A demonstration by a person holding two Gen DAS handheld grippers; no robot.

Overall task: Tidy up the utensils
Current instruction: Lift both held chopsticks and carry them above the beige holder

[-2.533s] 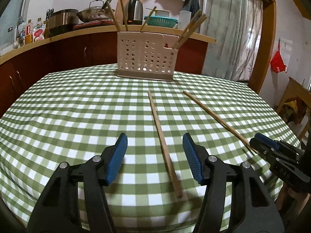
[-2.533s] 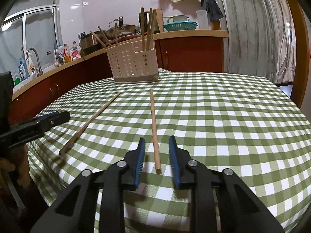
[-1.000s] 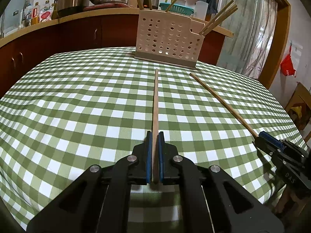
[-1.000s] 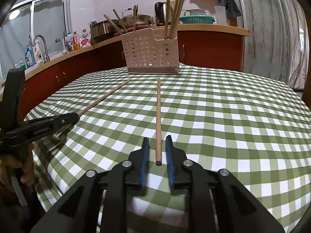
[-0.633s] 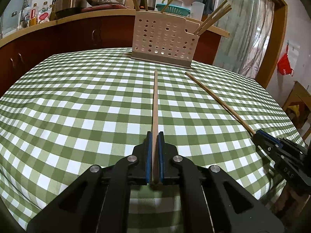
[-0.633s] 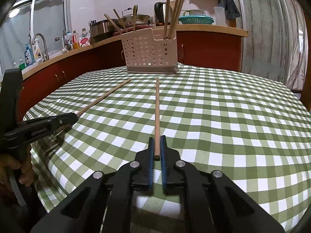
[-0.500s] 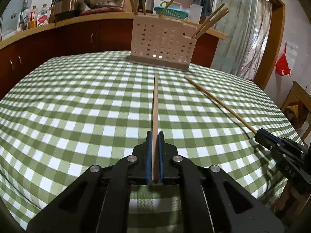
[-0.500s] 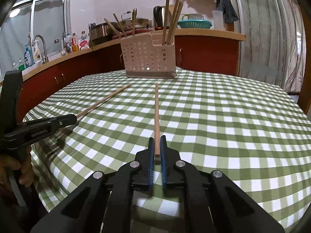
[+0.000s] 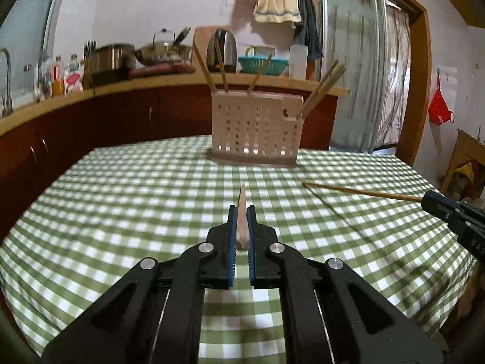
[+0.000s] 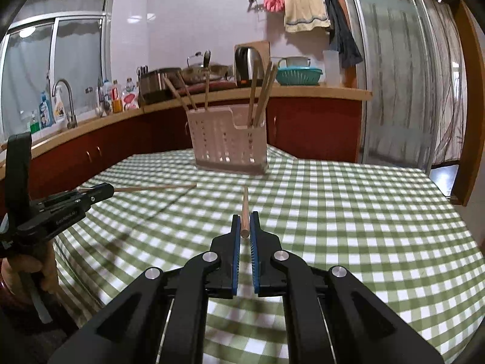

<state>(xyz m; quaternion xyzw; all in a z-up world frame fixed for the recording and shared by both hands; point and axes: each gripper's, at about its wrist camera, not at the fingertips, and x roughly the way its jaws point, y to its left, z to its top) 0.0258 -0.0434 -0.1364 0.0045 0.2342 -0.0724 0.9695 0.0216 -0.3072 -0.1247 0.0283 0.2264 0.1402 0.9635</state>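
Both chopsticks are now riding clear of the counter, each clamped in a closed claw, left claw gripping one chopstick and right claw the other chopstick, heading for the caddy.

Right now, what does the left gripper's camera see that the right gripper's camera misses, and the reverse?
Only the left wrist view shows a red bag hanging by the wooden door frame. Only the right wrist view shows the metal sink tap under the window. Both show the beige perforated utensil holder on the green checked tablecloth, and each gripper, left gripper and right gripper, shut on a wooden chopstick.
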